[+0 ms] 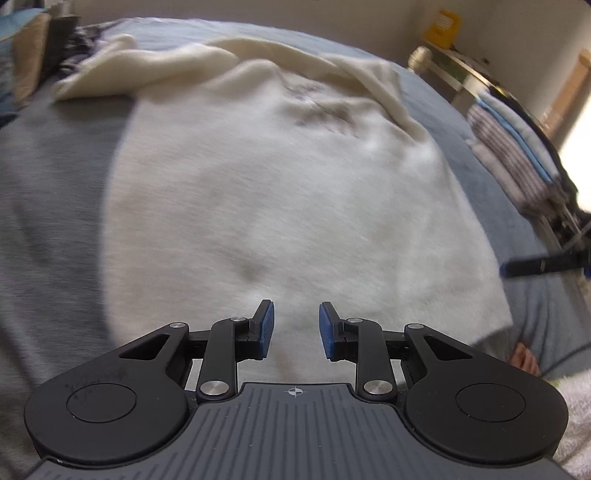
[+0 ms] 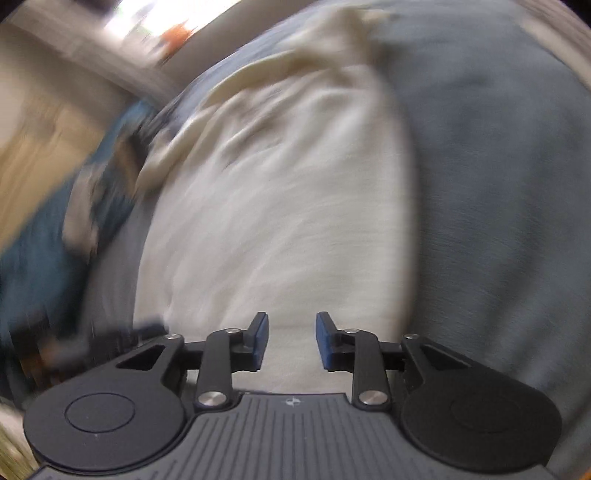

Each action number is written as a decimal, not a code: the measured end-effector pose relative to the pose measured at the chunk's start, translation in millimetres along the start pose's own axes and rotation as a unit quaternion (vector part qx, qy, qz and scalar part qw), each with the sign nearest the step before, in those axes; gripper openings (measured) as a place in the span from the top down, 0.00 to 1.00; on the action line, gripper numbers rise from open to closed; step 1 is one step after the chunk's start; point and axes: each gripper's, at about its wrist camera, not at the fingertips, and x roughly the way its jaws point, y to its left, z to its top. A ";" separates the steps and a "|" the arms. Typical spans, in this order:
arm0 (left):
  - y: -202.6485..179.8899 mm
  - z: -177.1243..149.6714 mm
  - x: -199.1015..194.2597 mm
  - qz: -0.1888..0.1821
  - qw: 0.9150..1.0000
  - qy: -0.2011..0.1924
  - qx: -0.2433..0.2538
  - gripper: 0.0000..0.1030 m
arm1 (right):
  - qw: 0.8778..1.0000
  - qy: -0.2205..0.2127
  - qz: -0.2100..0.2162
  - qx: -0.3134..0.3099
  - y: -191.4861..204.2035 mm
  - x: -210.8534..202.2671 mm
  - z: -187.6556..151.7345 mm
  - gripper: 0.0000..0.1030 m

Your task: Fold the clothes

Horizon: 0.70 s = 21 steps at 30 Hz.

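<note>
A cream-white garment (image 1: 277,192) lies spread on a grey-blue bed cover (image 1: 55,184), with a sleeve (image 1: 122,70) bunched at the far left and a faint dark print (image 1: 325,114) near its top. My left gripper (image 1: 296,328) hovers over the garment's near part, jaws apart, nothing between the blue pads. In the right wrist view the same garment (image 2: 280,206) runs up the middle of a blurred picture. My right gripper (image 2: 291,339) is above its near edge, jaws apart and empty. A dark gripper part (image 1: 543,264) shows at the right edge of the left wrist view.
A stack of folded striped and blue clothes (image 1: 517,147) sits at the right beside the bed. A small table with a yellow item (image 1: 443,26) stands behind it. Blue and patterned cloth (image 2: 74,206) lies at the left. A bare foot (image 1: 524,360) shows at the lower right.
</note>
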 end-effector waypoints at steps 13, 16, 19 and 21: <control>47.7 -9.4 -21.5 0.050 0.997 -0.016 -0.051 0.75 | 0.901 0.028 0.000 -0.433 137.5 103.9 -26.4 0.60; 59.6 -8.8 -27.9 0.059 0.995 -0.034 -0.072 0.75 | 0.885 0.034 0.022 -0.463 155.8 117.4 -30.7 0.60; 72.3 -8.3 -34.3 0.063 0.992 -0.047 -0.094 0.75 | 0.872 0.045 0.031 -0.486 168.3 132.0 -33.1 0.60; 79.9 -9.7 -37.1 0.064 0.991 -0.051 -0.105 0.75 | 0.865 0.051 0.038 -0.498 174.3 140.9 -33.7 0.60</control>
